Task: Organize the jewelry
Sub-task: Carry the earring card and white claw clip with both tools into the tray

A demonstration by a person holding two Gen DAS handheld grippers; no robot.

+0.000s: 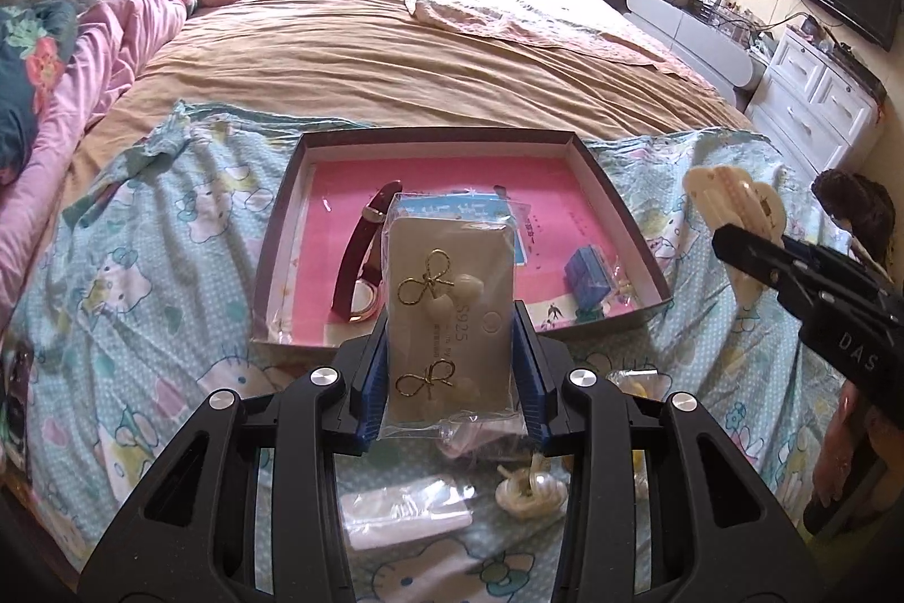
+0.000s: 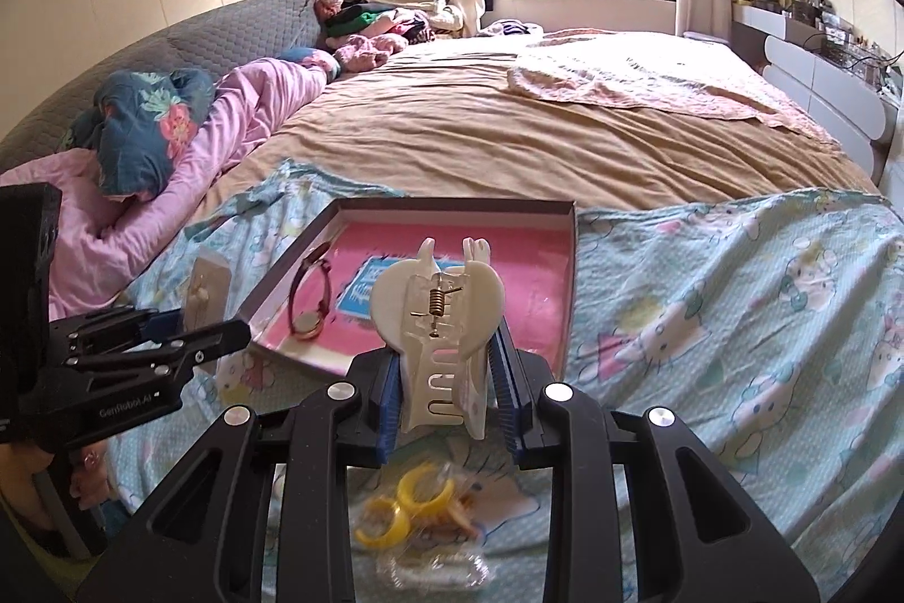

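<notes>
Two grippers were both loaded when you held them over the near edge of the bed. Your left gripper (image 1: 449, 348) was clamped on the earring card (image 1: 449, 315), a cream card in a clear sleeve bearing two gold bow earrings, standing upright between the blue pads, just on the near side of the box (image 1: 616, 207). Your right gripper (image 2: 446, 377) pinched the hair claw (image 2: 438, 320), a cream heart-shaped clip with its spring facing you, held upright in front of the box's near rim. Inside that shallow pink-lined box lay a dark red watch (image 1: 361, 258) at the left, a blue printed packet (image 1: 452, 213) near the middle and a small blue block (image 1: 587, 278) at the right. Several loose pieces lay on the cartoon-cat sheet (image 1: 141, 275) beneath your tools: a clear bagged white item (image 1: 404, 510) and a cream knotted piece (image 1: 531, 490) under the left gripper, and yellow rings (image 2: 407, 501) in a clear bag under the right one. Each load blocked part of the box from its own camera, the card hiding the middle and the claw hiding the near centre.
</notes>
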